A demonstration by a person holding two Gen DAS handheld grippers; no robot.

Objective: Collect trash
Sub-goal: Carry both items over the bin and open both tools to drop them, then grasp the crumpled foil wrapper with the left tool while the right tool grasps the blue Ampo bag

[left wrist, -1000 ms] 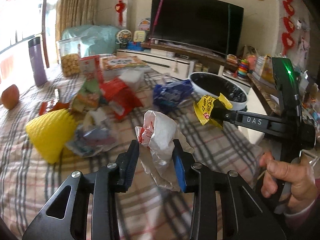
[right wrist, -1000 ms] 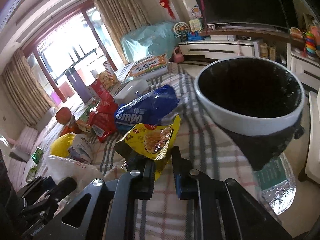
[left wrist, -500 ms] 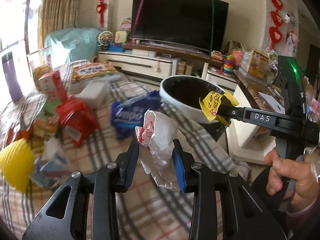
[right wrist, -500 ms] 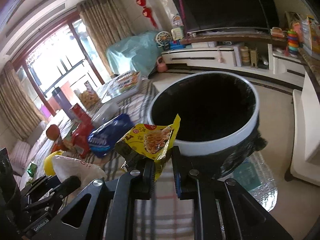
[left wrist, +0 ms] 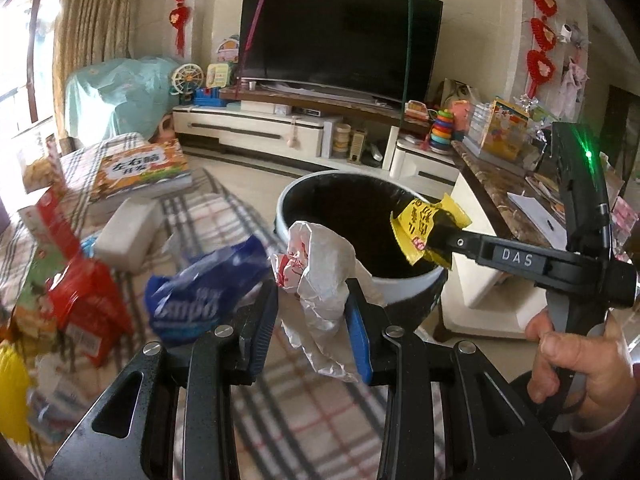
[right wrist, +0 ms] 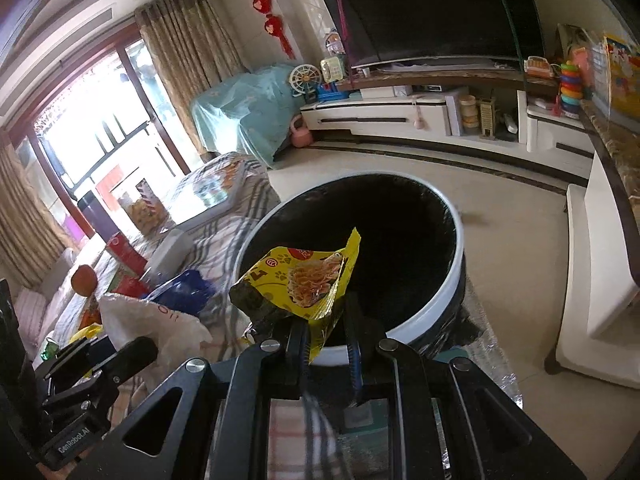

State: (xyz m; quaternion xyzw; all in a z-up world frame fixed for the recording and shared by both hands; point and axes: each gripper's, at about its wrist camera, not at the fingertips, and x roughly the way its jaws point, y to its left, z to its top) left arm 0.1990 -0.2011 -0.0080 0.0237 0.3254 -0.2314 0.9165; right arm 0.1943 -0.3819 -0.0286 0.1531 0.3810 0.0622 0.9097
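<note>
- The trash bin [right wrist: 420, 320], white rim with a black liner, sits right at the edge of the plaid-covered surface [left wrist: 304, 420]. It's the only target, so letting go early means the trash lands on the cloth or down on the floor between bin and surface.
- Blue snack bag [left wrist: 200, 292] and red packet [left wrist: 86, 312] lie on the surface near the bin, not collected yet. A low sweep with either arm could knock them off the edge.
- Left claw [left wrist: 312, 312] is pinching a crumpled white wrapper [left wrist: 320, 280], with a long tail hanging below the pads. It looks short of the rim to me, so releasing now would likely miss, and that tail could snag on the rim.
- Right claw [right wrist: 326, 332] is pressed tight on a yellow noodle packet [right wrist: 304, 284], held just over the bin's near rim. The foil is light and flat, so it may stick to a pad or flutter out sideways.
- Both claws are close together, so they could bump over the opening.
</note>
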